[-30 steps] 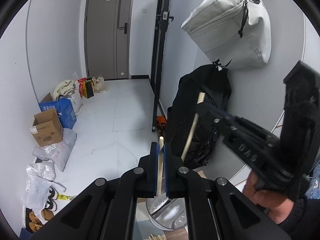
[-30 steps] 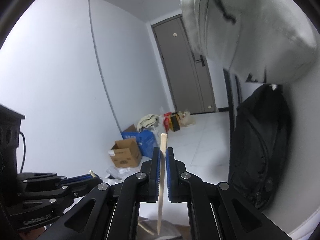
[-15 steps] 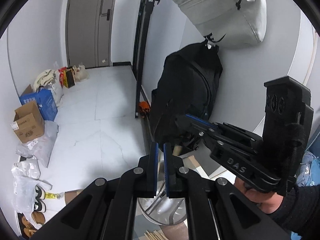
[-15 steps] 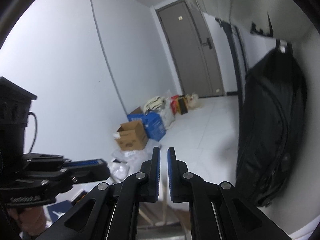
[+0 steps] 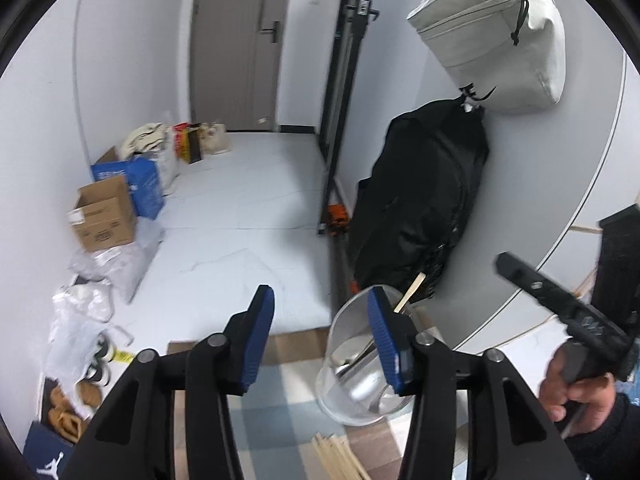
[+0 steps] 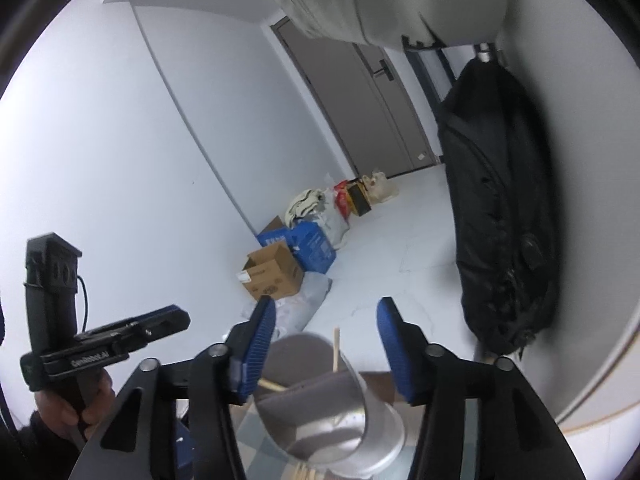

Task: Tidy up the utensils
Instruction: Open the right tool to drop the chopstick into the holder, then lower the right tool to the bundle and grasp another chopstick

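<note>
Two pale wooden chopsticks (image 6: 335,350) leaning inside shiny steel cup (image 6: 340,432), both left gripper (image 5: 320,344) and right gripper (image 6: 326,346) just spread, pinching nothing.

left gripper (image 5: 320,336): black arms, ribbed blue pads, silver screws
right gripper (image 6: 326,344): same look
sleeves: dark, both wrists
</note>
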`<action>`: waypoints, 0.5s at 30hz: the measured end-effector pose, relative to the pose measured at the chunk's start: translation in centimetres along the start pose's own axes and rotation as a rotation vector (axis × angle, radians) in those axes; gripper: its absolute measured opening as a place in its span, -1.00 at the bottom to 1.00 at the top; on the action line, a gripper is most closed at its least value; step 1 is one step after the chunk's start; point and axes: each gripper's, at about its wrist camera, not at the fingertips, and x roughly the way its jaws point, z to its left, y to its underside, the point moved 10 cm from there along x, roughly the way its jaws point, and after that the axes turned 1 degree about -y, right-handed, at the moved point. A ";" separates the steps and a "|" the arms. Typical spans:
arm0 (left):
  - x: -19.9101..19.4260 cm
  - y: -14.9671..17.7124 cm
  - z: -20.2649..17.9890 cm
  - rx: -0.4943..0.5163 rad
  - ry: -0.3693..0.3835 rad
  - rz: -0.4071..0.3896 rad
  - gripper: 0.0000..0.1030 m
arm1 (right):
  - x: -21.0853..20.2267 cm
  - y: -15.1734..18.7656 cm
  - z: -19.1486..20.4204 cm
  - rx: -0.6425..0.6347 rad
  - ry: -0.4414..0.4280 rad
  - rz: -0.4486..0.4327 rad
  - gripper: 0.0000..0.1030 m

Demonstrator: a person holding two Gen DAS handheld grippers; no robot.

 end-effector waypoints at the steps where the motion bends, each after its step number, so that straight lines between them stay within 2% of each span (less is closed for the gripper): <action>1: -0.2 0.2 0.1 -0.006 -0.011 -0.005 -0.12 | -0.5 0.2 0.3 -0.001 -0.002 -0.001 0.19; 5: -1.1 1.1 0.2 -0.032 -0.043 -0.016 0.07 | -1.7 1.0 1.5 -0.003 -0.026 0.008 0.24; 6: -1.5 1.4 0.1 -0.033 -0.058 -0.026 0.09 | -2.1 1.2 1.8 -0.009 -0.027 0.009 0.28; 8: -2.1 1.8 0.0 -0.031 -0.079 -0.036 0.25 | -3.1 1.7 2.4 -0.018 -0.028 0.001 0.39; 15: -4.2 3.1 0.0 -0.034 -0.117 -0.090 0.37 | -5.7 3.1 4.3 -0.033 -0.033 -0.021 0.63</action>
